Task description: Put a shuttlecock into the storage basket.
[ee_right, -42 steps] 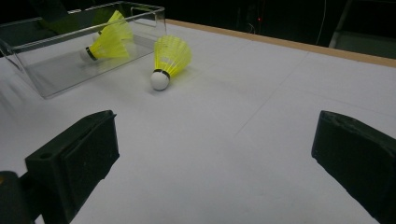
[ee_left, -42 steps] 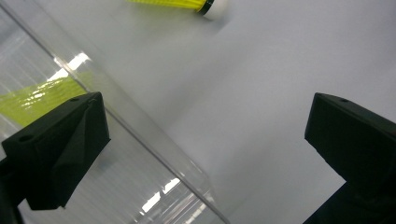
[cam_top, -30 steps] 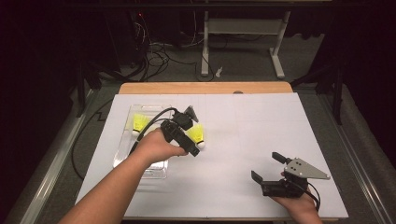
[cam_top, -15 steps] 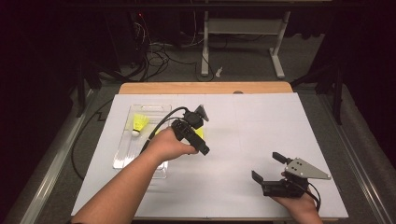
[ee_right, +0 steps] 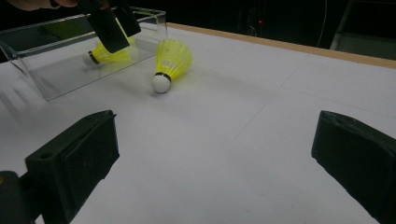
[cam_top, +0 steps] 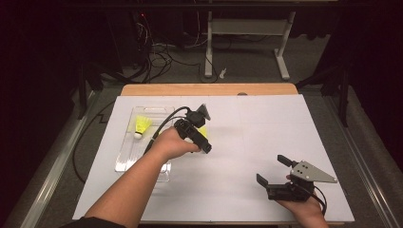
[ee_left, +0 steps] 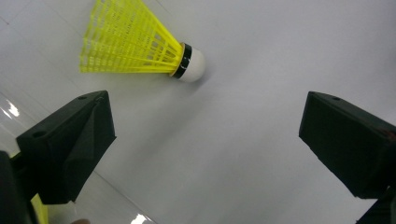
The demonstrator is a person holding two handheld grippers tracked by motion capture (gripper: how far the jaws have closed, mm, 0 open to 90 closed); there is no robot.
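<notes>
At the far left, a clear box (cam_top: 124,156) sits on the white table (cam_top: 247,142), to the left of the left gripper (cam_top: 202,135). One yellow shuttlecock (cam_top: 140,126) lies inside it, toward its far end, well to the left of that gripper. In the right gripper view the box (ee_right: 56,65) stands behind the left gripper's black jaws, with the boxed shuttlecock (ee_right: 105,55) lying on its side, cork toward the near wall.

Next comes the left gripper, held in the person's left hand (cam_top: 171,144) just right of the box, its cable running back across the box. Its jaws are spread wide and grip nothing; in the left gripper view (ee_left: 205,140) bare table fills the gap between them. A second shuttlecock (ee_left: 140,46) lies on its side on the table just ahead of those jaws, nearer the left-hand jaw, its white cork pointing toward the middle of the gap. It touches neither jaw. In the high view this second shuttlecock (cam_top: 203,131) peeks out beside the gripper; in the right gripper view it (ee_right: 170,63) rests just outside the box.

Well to the right, near the table's front edge, the right gripper (cam_top: 274,172) rests in the right hand (cam_top: 304,206). Its jaws (ee_right: 210,154) are also spread wide and empty, aimed across the table at the second shuttlecock, well apart from it.
</notes>
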